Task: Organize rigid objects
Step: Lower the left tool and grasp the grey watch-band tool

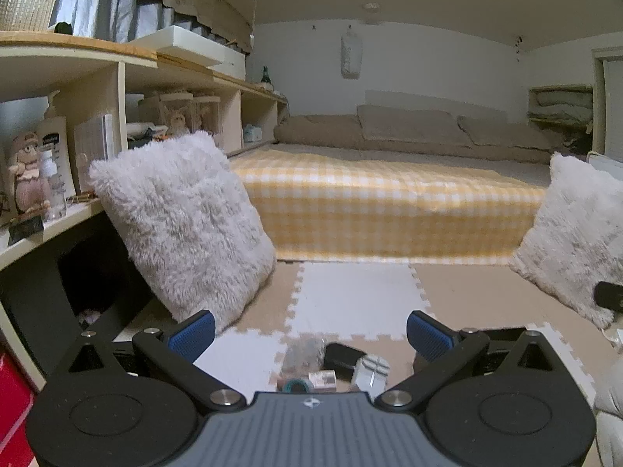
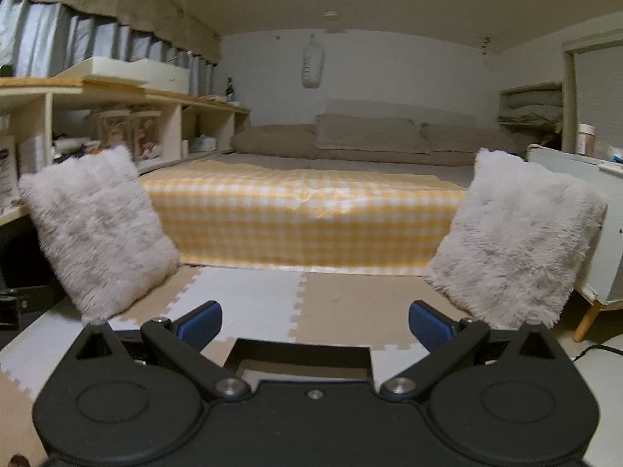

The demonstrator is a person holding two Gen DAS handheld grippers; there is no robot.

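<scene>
Several small rigid items [image 1: 331, 366] are lying on the foam mat [image 1: 350, 295], low between the fingers of the left gripper [image 1: 310, 330] and nearer the camera than the fingertips. Its blue pads [image 1: 192, 334] are standing wide apart, gripping nothing. Among the items are a dark case [image 1: 342, 354], a striped white box [image 1: 372, 373] and what is probably a teal roll [image 1: 296, 386], though blur is making them hard to name. The right gripper [image 2: 314, 325] is also holding its fingers spread and empty, with a black tray [image 2: 301, 354] sitting low between them. To do this step well, the left gripper should be tipping down, centring one item between the pads, and closing on flat sides.
</scene>
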